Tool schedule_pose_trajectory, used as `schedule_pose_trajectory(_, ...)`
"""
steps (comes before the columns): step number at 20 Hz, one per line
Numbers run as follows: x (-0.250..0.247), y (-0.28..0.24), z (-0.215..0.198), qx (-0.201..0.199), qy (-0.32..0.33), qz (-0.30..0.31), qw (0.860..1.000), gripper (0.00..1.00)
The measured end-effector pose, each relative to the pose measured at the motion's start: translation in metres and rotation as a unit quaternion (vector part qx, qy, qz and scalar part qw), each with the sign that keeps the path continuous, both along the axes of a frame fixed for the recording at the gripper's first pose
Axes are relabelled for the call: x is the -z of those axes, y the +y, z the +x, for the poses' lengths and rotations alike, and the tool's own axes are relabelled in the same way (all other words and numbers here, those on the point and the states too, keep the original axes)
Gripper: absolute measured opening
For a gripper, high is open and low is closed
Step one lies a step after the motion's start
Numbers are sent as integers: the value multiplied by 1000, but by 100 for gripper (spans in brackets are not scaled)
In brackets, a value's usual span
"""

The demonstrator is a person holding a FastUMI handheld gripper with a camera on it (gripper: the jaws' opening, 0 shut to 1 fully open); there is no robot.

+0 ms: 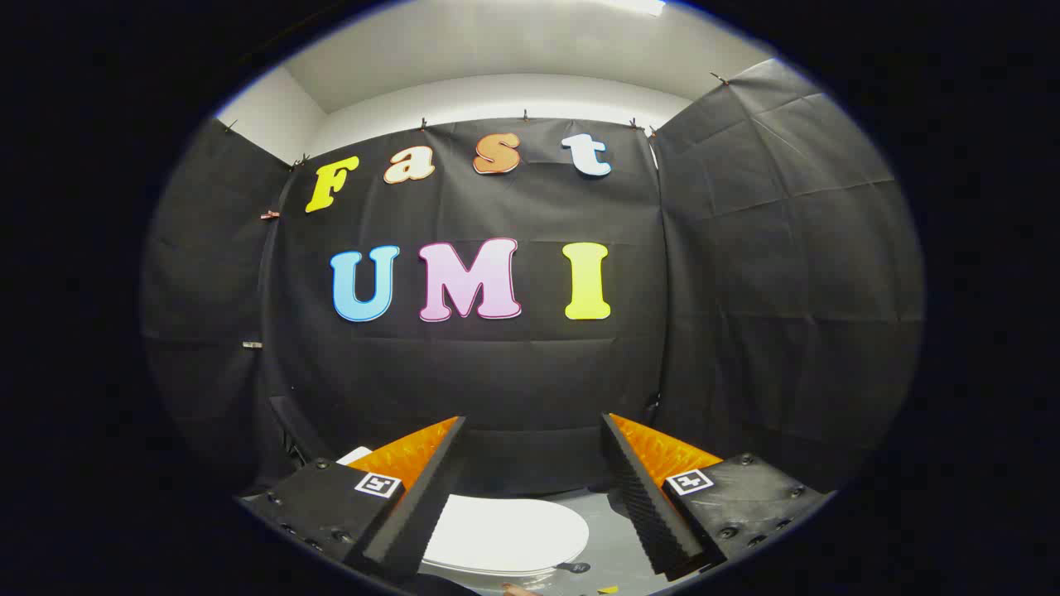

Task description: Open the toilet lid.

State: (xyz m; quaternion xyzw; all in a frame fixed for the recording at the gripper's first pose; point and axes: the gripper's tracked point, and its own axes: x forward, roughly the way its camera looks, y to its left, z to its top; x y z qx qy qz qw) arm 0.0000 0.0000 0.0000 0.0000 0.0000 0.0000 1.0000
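The white toilet lid (pixel 505 534) lies flat and closed, low down between and below my two fingers. My gripper (pixel 534 426) is held high above it, open, with nothing between the orange-and-black fingers (pixel 414 488). A small white part of the toilet (pixel 354 455) peeks out behind the left finger.
Black cloth walls (pixel 745 290) close the booth on the far side, left and right. Grey floor (pixel 609 538) lies to the right of the lid, with a small dark object (pixel 577 568) on it near the lid's edge.
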Motion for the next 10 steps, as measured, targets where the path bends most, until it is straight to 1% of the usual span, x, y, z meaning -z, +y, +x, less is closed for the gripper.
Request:
schedule_pose_trajectory(6, 1, 7, -2, -9, 6, -11, 1000, 100)
schedule_pose_trajectory(10, 2, 3, -1, -4, 10, -9, 1000, 100)
